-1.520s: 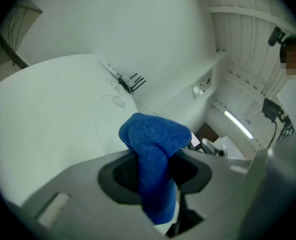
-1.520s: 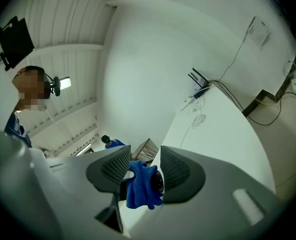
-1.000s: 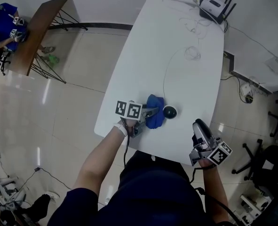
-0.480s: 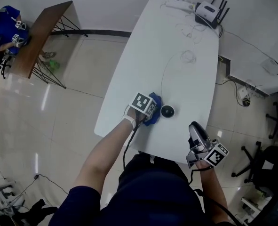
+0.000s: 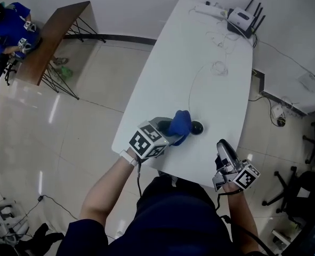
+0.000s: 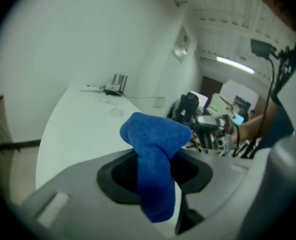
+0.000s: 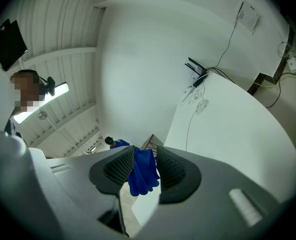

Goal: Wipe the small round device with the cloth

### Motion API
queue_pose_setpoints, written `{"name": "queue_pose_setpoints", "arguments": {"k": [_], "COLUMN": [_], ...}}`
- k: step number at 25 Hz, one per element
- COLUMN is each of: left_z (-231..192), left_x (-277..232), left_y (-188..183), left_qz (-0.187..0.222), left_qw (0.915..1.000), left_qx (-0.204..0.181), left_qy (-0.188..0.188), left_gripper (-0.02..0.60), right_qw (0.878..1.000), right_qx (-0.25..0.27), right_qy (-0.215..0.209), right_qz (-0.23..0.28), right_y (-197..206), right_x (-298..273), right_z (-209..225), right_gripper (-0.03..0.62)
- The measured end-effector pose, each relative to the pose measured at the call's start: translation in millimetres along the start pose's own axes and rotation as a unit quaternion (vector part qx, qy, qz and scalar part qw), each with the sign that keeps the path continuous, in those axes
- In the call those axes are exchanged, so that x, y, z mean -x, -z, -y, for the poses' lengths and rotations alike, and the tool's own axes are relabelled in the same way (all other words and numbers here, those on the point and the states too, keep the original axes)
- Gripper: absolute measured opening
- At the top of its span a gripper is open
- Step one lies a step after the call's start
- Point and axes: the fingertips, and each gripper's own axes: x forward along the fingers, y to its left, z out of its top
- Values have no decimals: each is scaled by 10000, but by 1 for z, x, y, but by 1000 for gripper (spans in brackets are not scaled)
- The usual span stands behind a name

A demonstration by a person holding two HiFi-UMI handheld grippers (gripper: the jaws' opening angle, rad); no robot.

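Note:
The small round black device point(image 5: 196, 127) sits on the white table point(image 5: 210, 41) near its front edge. My left gripper point(image 5: 170, 128) hangs above the table just left of the device, shut on a bunched blue cloth point(image 5: 179, 122). In the left gripper view the cloth point(image 6: 155, 134) stands up from between the jaws and droops over them. My right gripper point(image 5: 225, 152) hovers at the table's front right corner, apart from the device. Its jaws have just been closing a little, still open with nothing in the gap; the cloth point(image 7: 141, 174) shows far beyond them.
A thin cable point(image 5: 191, 89) runs from the device up the table to a coil point(image 5: 219, 67). A router point(image 5: 241, 15) and a power strip point(image 5: 206, 8) lie at the far end. A wooden side table point(image 5: 50, 36) and a person in blue point(image 5: 10, 28) are far left.
My left gripper has lifted the cloth off the table and rolled, so its marker cube now faces up. The right gripper has stayed where it was.

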Motion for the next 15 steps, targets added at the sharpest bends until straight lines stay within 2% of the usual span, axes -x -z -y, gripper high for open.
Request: {"name": "queue_pose_setpoints", "arguments": {"k": [3, 5, 6, 7, 11, 15], "left_z": [29, 39, 39, 35, 7, -28], "left_x": [-21, -37, -43, -47, -49, -52], "left_y": [5, 13, 16, 16, 1, 6], "left_qz": [-522, -800, -856, -854, -772, -1022], "left_qw": [9915, 9841, 9831, 9844, 9931, 9930], "left_qx": [-1167, -1526, -1543, -1445, -629, -66], "left_qy": [231, 430, 491, 528, 628, 587], "left_gripper": [164, 164, 164, 164, 164, 164], "right_qw": [10000, 9999, 9999, 9999, 9999, 9997], "right_qx": [7, 13, 15, 14, -48, -226], "right_qy": [2, 9, 16, 29, 116, 76], "right_qz": [-65, -99, -109, -111, -74, -82], "right_y": [4, 7, 7, 7, 2, 7], "right_x": [-6, -9, -10, -10, -6, -9], "right_z": [-2, -2, -2, -1, 8, 9], "right_gripper": [146, 146, 146, 146, 128, 126]}}
